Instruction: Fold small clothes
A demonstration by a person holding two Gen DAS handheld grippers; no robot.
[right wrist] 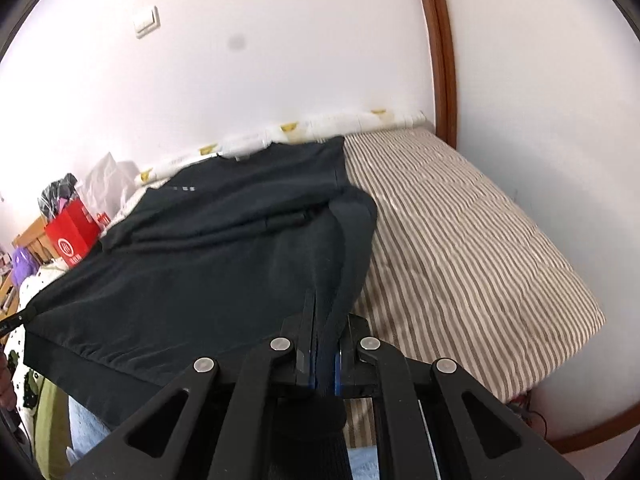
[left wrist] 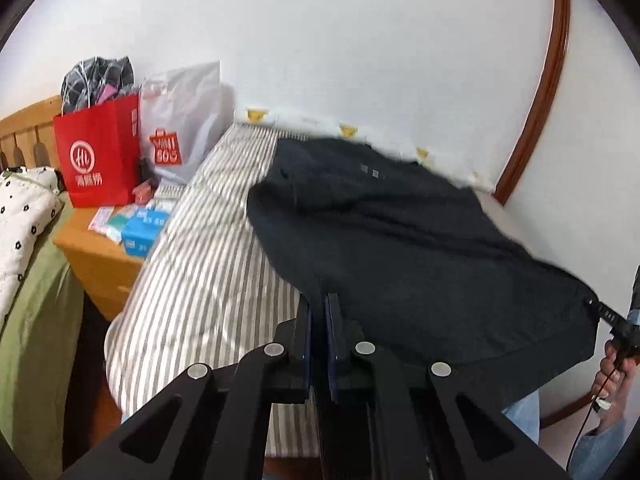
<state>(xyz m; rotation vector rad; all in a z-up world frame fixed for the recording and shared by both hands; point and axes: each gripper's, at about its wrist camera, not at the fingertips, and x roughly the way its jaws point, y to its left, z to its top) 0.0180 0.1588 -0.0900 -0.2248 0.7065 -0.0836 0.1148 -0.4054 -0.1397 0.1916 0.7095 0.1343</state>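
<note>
A black long-sleeved top (left wrist: 400, 240) with a small grey square mark lies spread on the striped bed (left wrist: 200, 264), its near hem lifted off the cover. My left gripper (left wrist: 319, 300) is shut on the hem's left corner. In the right wrist view the same top (right wrist: 200, 264) stretches leftward, and my right gripper (right wrist: 326, 320) is shut on a bunched fold at the hem's right corner. The right gripper (left wrist: 626, 320) also shows at the far right of the left wrist view, with a hand (left wrist: 612, 372) under it.
A red paper bag (left wrist: 98, 152) and a white plastic bag (left wrist: 180, 128) stand on a wooden nightstand (left wrist: 96, 256) with blue packets left of the bed. Green bedding (left wrist: 36, 320) lies further left. The white wall and a brown wooden trim (right wrist: 440, 60) border the bed; bare striped cover (right wrist: 460, 240) lies right.
</note>
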